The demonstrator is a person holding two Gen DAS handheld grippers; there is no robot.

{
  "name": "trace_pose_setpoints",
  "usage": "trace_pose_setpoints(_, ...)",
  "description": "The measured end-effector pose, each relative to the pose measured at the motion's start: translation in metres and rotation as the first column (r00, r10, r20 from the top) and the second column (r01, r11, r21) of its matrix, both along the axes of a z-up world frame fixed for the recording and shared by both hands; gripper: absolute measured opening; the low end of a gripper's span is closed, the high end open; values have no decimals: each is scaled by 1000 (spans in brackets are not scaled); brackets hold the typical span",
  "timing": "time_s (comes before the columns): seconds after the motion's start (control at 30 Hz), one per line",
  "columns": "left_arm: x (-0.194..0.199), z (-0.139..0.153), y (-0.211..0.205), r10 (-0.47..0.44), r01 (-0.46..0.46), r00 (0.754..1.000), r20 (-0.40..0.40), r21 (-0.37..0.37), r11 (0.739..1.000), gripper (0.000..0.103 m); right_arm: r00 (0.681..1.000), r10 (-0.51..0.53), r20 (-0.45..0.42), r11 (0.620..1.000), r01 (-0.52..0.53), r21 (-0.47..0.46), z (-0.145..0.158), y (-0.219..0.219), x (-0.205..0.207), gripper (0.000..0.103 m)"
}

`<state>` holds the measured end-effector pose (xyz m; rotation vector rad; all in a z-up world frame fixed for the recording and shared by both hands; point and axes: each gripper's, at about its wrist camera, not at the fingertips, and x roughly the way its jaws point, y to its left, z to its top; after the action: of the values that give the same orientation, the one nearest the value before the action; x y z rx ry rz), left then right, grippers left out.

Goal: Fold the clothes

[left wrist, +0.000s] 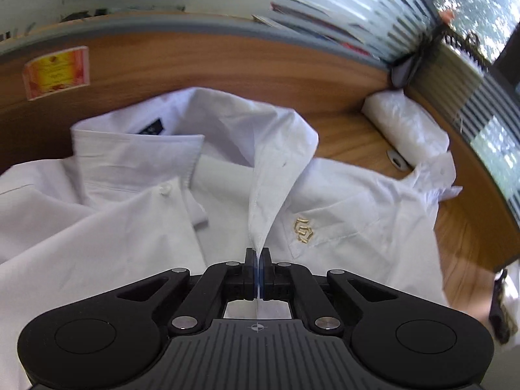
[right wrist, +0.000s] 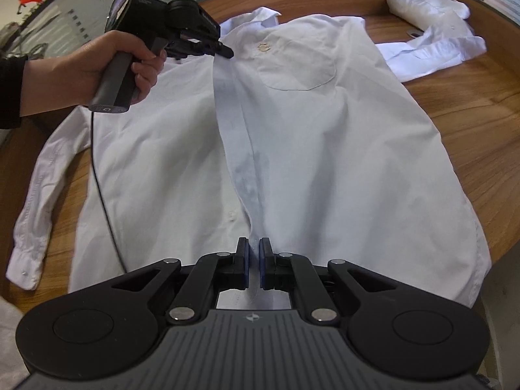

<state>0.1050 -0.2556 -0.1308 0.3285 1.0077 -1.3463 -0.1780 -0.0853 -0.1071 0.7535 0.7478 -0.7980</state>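
A white button-up shirt (right wrist: pixel 308 149) with a gold emblem on its chest pocket (left wrist: pixel 304 230) lies front up on a wooden table (right wrist: pixel 481 123). My left gripper (left wrist: pixel 258 256) is shut on the front placket edge just below the collar (left wrist: pixel 136 149) and lifts it slightly; it also shows in the right wrist view (right wrist: pixel 227 52), held by a hand. My right gripper (right wrist: pixel 254 247) is at the shirt's bottom hem with the placket edge between its nearly closed fingers. The left sleeve (right wrist: pixel 35 195) lies stretched along the table edge.
A folded white garment in clear plastic (left wrist: pixel 406 126) lies at the table's far corner, with the shirt's other sleeve (right wrist: pixel 432 52) beside it. A wooden partition with an orange sticker (left wrist: pixel 57 73) backs the table. A black cable (right wrist: pixel 104 195) crosses the shirt.
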Motion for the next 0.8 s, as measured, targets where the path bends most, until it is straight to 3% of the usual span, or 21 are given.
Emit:
trace_pose_setpoints(0.1, 7, -2, 9, -7, 5, 998, 62, 33, 999, 3, 998, 62, 23, 998, -62, 24, -1, 5, 8, 7)
trace_pose_setpoints(0.2, 7, -24, 9, -4, -9, 993, 120, 108, 994, 4, 994, 111, 13, 992, -112, 50, -17, 8, 22, 7)
trace_pose_setpoints(0.27, 6, -39, 7, -14, -5, 990, 143, 130, 992, 11, 992, 130, 2, 990, -130, 61, -29, 9, 28, 8)
trace_pose_setpoints(0.37, 3, -35, 8, -11, -9, 984, 176, 108, 994, 16, 992, 124, 8, 991, -124, 45, -30, 11, 24, 12)
trace_pose_setpoints(0.4, 2, -33, 8, -9, -10, 982, 187, 100, 995, 17, 994, 107, 13, 994, -107, 23, -24, 12, 18, 18)
trace_pose_setpoints(0.47, 1, -16, 14, 11, -18, 984, 179, 43, 999, 34, 998, 54, 24, 998, -54, -19, -12, 15, 3, 24)
trace_pose_setpoints(0.53, -1, 2, 19, 27, -24, 985, 171, -21, 1000, 44, 999, -16, 35, 998, 18, -56, 0, 18, -16, 24)
trace_pose_setpoints(0.6, -6, 22, 20, 13, 0, 985, 174, -72, 997, 47, 992, -115, 52, 990, 118, -74, 7, 19, -42, 24)
trace_pose_setpoints(0.7, -25, 49, 9, -40, 61, 982, 185, -109, 992, 54, 959, -273, 71, 957, 278, -86, 13, 19, -81, 24)
trace_pose_setpoints(0.8, -50, 68, -9, -99, 126, 975, 201, -126, 984, 62, 907, -414, 78, 906, 419, -60, 7, 21, -122, 24)
